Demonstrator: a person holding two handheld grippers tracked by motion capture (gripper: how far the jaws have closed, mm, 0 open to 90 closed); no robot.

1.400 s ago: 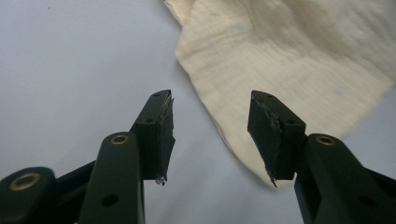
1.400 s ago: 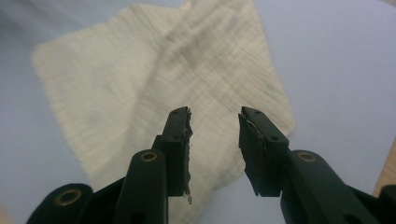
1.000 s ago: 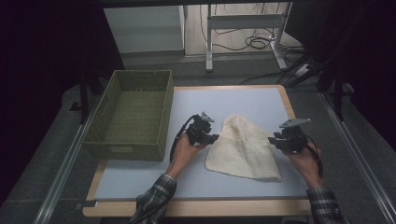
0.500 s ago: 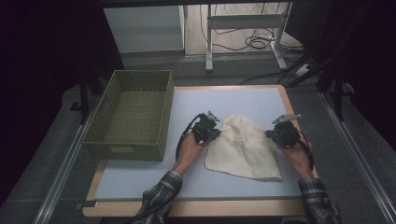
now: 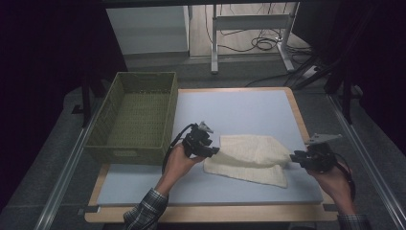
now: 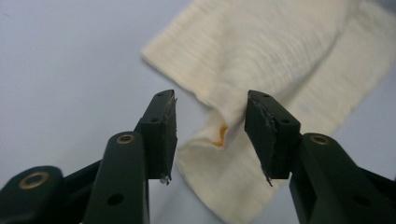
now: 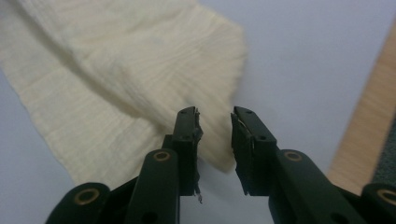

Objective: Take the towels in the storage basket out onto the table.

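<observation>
While both grippers sit at the cloth's two ends, the scene reads so:

Cloth (image 5: pixel 253 155): cream, folded over on itself, lying in the lower middle of the high view on the blue mat (image 5: pixel 239 110); a small orange mark shows at the fold in the left gripper view.

Left gripper (image 5: pixel 213 151): at the cloth's left end, centre-left of the high view; in the left gripper view its jaws stand wide apart, a raised fold of cloth (image 6: pixel 261 60) between them, neither pad pressing it.

Right gripper (image 5: pixel 293 158): at the cloth's right end, lower right of the high view; in the right gripper view its jaws are parted by a narrow gap over the cloth (image 7: pixel 116 70) corner, gripping nothing.

Basket (image 5: pixel 136 117): green, woven, at the left of the high view, well apart from the cloth.

Table (image 5: pixel 297 112): wooden rim showing around the mat.
</observation>
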